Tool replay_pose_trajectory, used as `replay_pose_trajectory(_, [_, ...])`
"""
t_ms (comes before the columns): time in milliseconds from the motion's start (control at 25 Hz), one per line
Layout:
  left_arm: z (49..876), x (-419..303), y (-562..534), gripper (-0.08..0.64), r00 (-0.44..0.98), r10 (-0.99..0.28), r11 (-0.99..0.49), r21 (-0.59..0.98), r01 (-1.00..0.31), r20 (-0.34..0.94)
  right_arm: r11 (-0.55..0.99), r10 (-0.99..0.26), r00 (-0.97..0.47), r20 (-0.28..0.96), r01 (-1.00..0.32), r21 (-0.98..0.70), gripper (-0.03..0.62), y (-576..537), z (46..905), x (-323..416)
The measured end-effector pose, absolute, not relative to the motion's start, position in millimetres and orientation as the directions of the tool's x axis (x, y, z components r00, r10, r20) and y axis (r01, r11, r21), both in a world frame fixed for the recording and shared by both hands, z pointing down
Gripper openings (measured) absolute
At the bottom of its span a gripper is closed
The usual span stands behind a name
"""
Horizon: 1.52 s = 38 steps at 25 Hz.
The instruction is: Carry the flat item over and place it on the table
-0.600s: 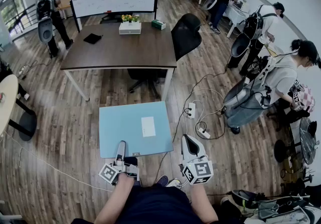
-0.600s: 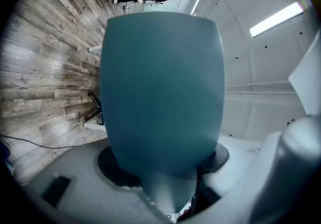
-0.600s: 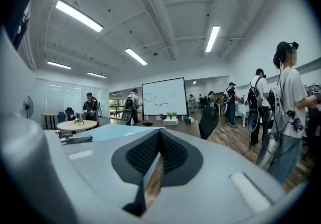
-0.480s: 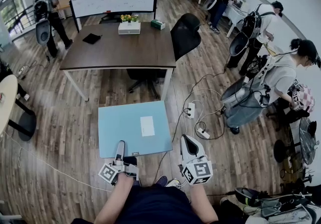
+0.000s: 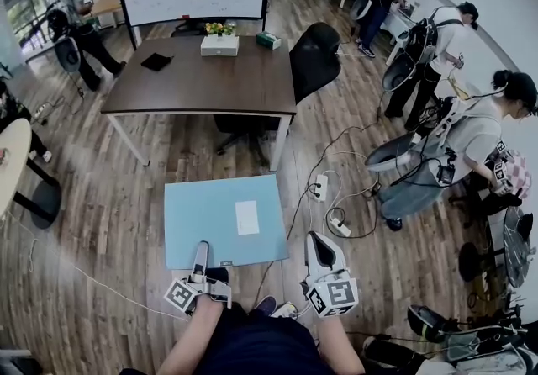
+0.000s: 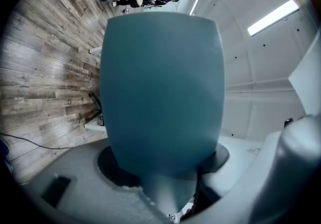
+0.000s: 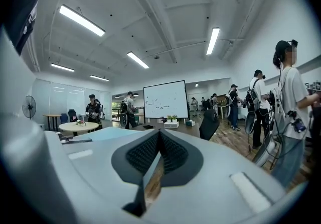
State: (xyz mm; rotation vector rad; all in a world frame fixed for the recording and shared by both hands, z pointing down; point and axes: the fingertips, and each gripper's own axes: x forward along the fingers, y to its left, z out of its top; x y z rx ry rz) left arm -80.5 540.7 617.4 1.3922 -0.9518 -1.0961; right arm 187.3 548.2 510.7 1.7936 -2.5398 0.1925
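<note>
A flat light-blue board (image 5: 223, 220) with a white label (image 5: 247, 218) hangs level above the wooden floor, in front of me. My left gripper (image 5: 200, 251) is shut on the middle of its near edge. In the left gripper view the board (image 6: 160, 82) fills the picture, and the left gripper (image 6: 168, 173) clamps its edge. My right gripper (image 5: 315, 240) hangs to the right of the board, apart from it. In the right gripper view the right gripper (image 7: 158, 140) is shut with nothing in it. The brown table (image 5: 202, 83) stands ahead, beyond the board.
On the table lie a black pouch (image 5: 155, 62), a white box with flowers (image 5: 218, 45) and a green box (image 5: 267, 41). A black chair (image 5: 313, 58) stands at its right end. Power strips and cables (image 5: 324, 188) lie on the floor. People (image 5: 437, 155) stand at the right.
The board and both grippers sit slightly lower in the head view. The grip on the board is unchanged. The right gripper stays shut.
</note>
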Motion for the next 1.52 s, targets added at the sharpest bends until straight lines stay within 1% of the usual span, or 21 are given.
replay_pose_trajectory(200, [629.2,-70.8,553.6,0.259,0.239,-0.967,-0.088,0.996,0.030,-0.092,0.358,-0.926,-0.367,0.085,-0.928,-0.105,0.012,546.5,515.9,201.8])
replay_pose_trajectory(360, [632.1,-63.0,550.2,0.259,0.248,-0.966,-0.070,0.997,0.025,-0.074,0.335,-0.933,-0.348,0.088,-0.932,-0.139,0.012,541.9,523.0,218.0])
replay_pose_trajectory(520, [633.3,-62.3,530.0,0.259,0.237,-0.967,-0.091,0.995,0.031,-0.096,0.348,-0.926,-0.364,0.099,-0.926,-0.143,0.012,528.5,527.8,216.1])
replay_pose_trajectory(640, [637.3,-58.4,502.6,0.259,0.239,-0.964,-0.104,0.992,0.064,-0.117,0.346,-0.928,-0.359,0.103,-0.930,-0.126,0.012,509.0,530.1,215.0])
replay_pose_trajectory(1040, [633.4,-58.2,382.6,0.259,0.216,-0.965,-0.143,0.988,0.052,-0.151,0.364,-0.921,-0.374,0.112,-0.926,-0.096,0.012,394.3,523.0,211.2])
replay_pose_trajectory(1240, [631.5,-72.9,337.9,0.259,0.188,-0.972,-0.129,0.990,0.064,-0.139,0.367,-0.918,-0.379,0.118,-0.924,-0.108,0.012,338.6,517.4,199.3])
replay_pose_trajectory(1520, [626.5,-94.4,261.7,0.259,0.198,-0.970,-0.136,0.989,0.053,-0.144,0.356,-0.923,-0.367,0.115,-0.928,-0.109,0.012,260.3,507.9,176.8])
